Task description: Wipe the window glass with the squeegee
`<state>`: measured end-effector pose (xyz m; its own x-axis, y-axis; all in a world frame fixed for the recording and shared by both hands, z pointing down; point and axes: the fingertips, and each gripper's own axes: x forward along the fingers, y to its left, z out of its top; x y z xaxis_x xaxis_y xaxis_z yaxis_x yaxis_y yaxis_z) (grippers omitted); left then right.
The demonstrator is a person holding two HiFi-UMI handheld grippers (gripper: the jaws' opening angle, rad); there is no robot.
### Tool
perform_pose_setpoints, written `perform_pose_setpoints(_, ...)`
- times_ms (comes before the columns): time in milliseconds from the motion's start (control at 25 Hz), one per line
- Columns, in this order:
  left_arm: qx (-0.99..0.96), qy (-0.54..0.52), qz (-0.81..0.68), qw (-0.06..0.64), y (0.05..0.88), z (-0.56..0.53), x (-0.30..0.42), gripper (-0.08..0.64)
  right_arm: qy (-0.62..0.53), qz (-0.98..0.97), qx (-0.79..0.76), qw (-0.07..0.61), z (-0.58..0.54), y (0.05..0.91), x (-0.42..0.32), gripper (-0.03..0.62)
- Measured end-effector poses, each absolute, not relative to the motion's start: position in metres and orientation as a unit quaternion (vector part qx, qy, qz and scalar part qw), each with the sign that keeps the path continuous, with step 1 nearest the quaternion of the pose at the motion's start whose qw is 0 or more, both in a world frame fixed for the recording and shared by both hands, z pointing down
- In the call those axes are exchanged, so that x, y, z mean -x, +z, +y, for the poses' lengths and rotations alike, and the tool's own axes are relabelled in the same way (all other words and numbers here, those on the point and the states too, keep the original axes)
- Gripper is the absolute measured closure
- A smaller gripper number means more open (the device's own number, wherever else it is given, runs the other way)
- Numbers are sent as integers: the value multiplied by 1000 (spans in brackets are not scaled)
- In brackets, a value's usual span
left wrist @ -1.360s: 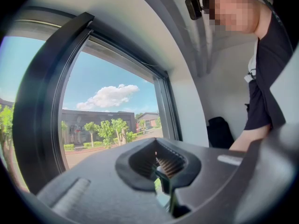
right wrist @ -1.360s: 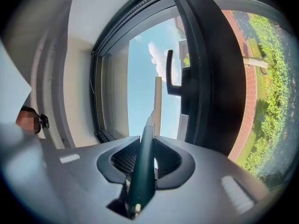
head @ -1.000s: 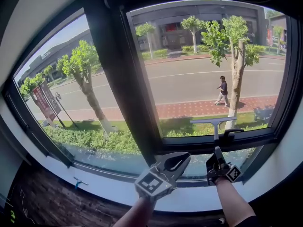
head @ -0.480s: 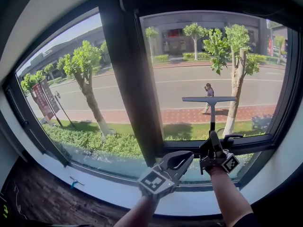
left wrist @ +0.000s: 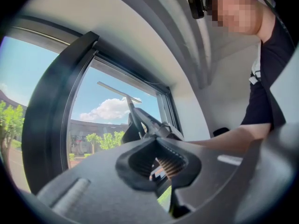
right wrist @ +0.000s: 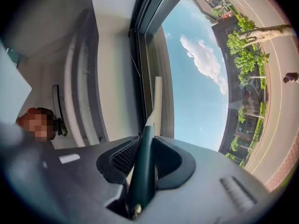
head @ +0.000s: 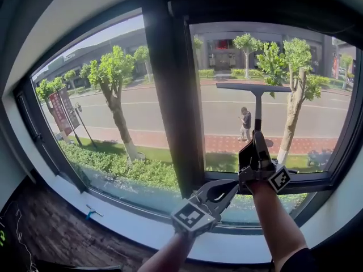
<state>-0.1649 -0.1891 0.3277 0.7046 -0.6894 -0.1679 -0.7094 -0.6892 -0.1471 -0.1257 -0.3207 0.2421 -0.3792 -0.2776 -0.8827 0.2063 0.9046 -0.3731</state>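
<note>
Right gripper (head: 258, 152), right of centre in head view: jaws clenched on dark handle of squeegee (head: 253, 88), handle upright between ribbed pads. Squeegee blade horizontal, upper right of frame, across window glass (head: 323, 123) of right pane, near pane's top; contact with glass cannot tell. Left gripper (head: 220, 190), lower centre, just below-left of right gripper: jaws closed tip to tip, nothing between them, apart from glass. Dark mullion (head: 173, 95) stands left of squeegee.
</note>
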Motion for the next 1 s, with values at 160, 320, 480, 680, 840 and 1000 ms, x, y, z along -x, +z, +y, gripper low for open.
perform_pose_setpoints(160, 912, 46, 395, 103, 327, -196, 173, 557, -207, 804, 2, 557, -325, 215, 140, 494)
perform_pose_setpoints(320, 907, 48, 405, 109, 330, -198, 172, 557, -204, 801, -18, 562, -323, 205, 140, 494)
perform_pose_setpoints(480, 903, 51, 410, 119, 311, -219, 176, 557, -197, 803, -37, 562, -334, 180, 146, 494)
perform_pose_setpoints(680, 903, 66, 405, 126, 303, -231, 190, 557, -179, 809, -44, 558, -339, 165, 153, 494)
perform_pose_setpoints(840, 911, 45, 385, 140, 306, -248, 209, 557, -171, 797, -29, 579, -349, 157, 159, 494)
perform_pose_setpoints(1000, 926, 40, 352, 132, 306, -253, 234, 557, -143, 792, -11, 593, -350, 143, 168, 494)
